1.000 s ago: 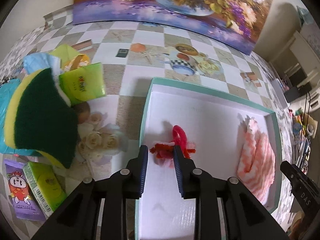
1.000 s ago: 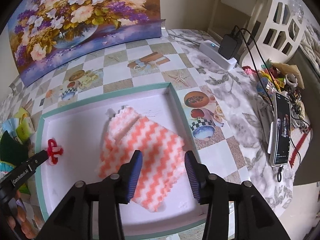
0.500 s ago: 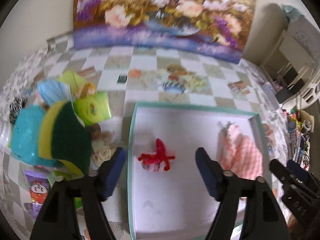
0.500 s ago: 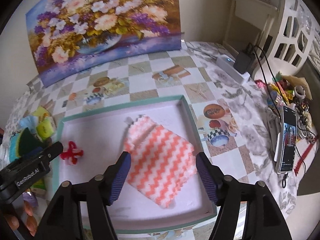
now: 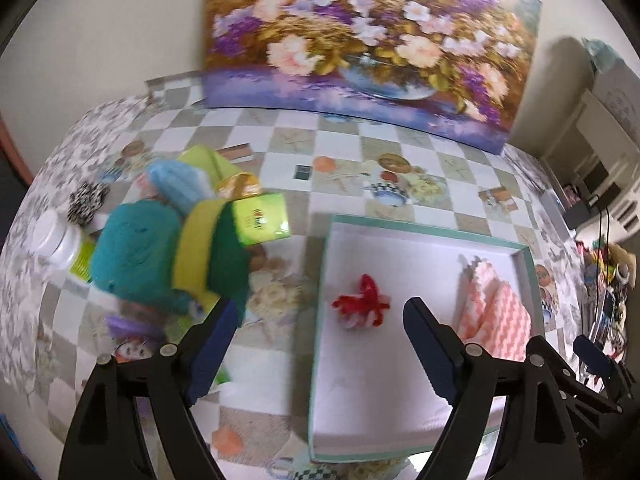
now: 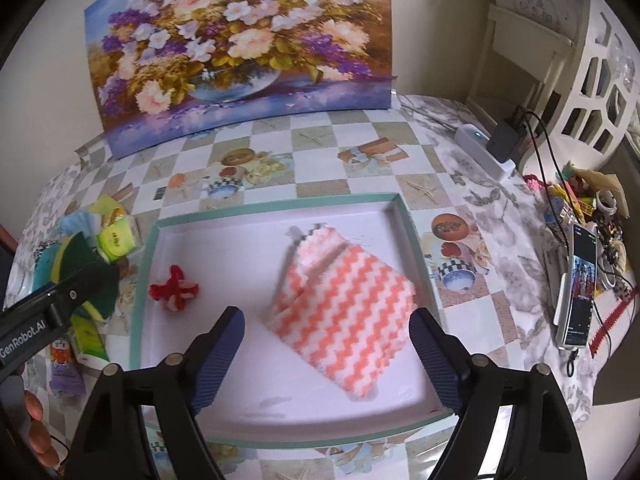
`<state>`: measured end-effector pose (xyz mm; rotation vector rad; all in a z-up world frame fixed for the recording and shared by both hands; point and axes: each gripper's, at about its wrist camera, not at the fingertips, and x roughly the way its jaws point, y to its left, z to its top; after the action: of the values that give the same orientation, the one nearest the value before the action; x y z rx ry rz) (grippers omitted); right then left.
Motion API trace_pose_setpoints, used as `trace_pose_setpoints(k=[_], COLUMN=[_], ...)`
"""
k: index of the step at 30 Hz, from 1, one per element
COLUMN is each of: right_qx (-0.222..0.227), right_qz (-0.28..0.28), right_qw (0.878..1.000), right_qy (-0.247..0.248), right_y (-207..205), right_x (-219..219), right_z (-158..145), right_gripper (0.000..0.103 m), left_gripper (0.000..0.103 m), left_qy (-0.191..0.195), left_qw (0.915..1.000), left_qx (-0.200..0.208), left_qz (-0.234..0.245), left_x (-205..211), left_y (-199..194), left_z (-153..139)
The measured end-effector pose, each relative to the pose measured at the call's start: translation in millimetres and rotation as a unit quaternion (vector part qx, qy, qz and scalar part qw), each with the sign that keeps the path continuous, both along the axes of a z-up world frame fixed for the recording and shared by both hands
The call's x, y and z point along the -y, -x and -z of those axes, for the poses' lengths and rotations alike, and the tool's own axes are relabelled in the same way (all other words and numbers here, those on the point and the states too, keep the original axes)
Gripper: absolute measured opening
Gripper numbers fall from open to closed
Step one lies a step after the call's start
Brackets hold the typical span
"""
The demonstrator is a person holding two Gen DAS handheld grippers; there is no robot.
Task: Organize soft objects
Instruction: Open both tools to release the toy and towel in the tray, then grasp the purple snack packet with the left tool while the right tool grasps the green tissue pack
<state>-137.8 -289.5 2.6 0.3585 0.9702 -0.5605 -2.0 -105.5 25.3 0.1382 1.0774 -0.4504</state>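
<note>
tray: teal-rimmed white tray on the checked tablecloth, holding two soft things well apart from each other.
red scrunchie: red scrunchie lies in the left part of the tray, near the left rim; in the left wrist view it sits between the two spread fingers and a little ahead of their tips, touching neither.
left gripper: left gripper is spread wide with nothing between its pads; its left finger hangs over the cloth outside the tray, its right finger over the tray floor.
striped cloth: folded orange-and-white zigzag cloth lies in the right half of the tray, one corner turned up at its far end.
right gripper: right gripper is also spread wide and empty; the cloth's near edge lies between and just ahead of its fingertips, not touching them in view.
pile left of tray: green-and-yellow sponge leaning on a teal cloth, with a green tissue pack beside it, all outside the tray's left rim.
behind: flower painting propped against the wall at the table's far edge.
right of tray: phone lying on the table's right side, well apart from the tray.
</note>
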Motion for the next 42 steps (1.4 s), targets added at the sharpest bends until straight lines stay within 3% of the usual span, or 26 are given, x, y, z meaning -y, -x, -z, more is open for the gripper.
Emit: trace_pose_setpoints(k=[10, 17, 21, 25, 29, 32, 39, 42], right_qx=[0.047, 0.073, 0.065, 0.047, 0.04, 0.034, 0.016, 0.01], right_qz=[-0.023, -0.053, -0.068, -0.087, -0.109, -0.133, -0.188, -0.219], right_qw=[0.999, 0.995, 0.993, 0.992, 0.99, 0.987, 0.979, 0.973], right_qy=[0.004, -0.034, -0.067, -0.076, -0.08, -0.079, -0.077, -0.069], right_y=[-5.1, -13.5, -23.2, -33.0, -40.0, -46.2, -65.4, -74.8], right_x=[-31.1, -51.6, -62.8, -78.2, -94.4, -109.7, -145.5, -164.5], right_z=[-24.2, -24.7, -15.2, -6.0, 0.6, 3.0, 16.1, 22.1], right_gripper=[0.087, 0.087, 0.087, 0.087, 0.087, 0.087, 0.087, 0.087], left_gripper=[0.085, 0.085, 0.085, 0.085, 0.086, 0.093, 0.096, 0.096], left_qy=[0.003, 0.001, -0.001, -0.017, -0.007, 0.002, 0.005, -0.015], left_qw=[0.9966, 0.9924, 0.9911, 0.9909, 0.9895, 0.9878, 0.9781, 0.9728], left_qx=[0.049, 0.069, 0.067, 0.048, 0.017, -0.016, -0.074, -0.087], left_qz=[-0.066, -0.102, -0.115, -0.125, -0.143, -0.155, -0.194, -0.214], left_x=[-47.6, -75.4, -88.1, -99.8, -117.2, -130.8, -163.8, -174.7], left_y=[-2.2, 0.2, 0.5, -4.4, -11.4, -17.3, -25.4, -28.9], left_z=[-29.7, -38.9, -37.1, -24.6, -12.4, -1.0, 22.0, 31.8])
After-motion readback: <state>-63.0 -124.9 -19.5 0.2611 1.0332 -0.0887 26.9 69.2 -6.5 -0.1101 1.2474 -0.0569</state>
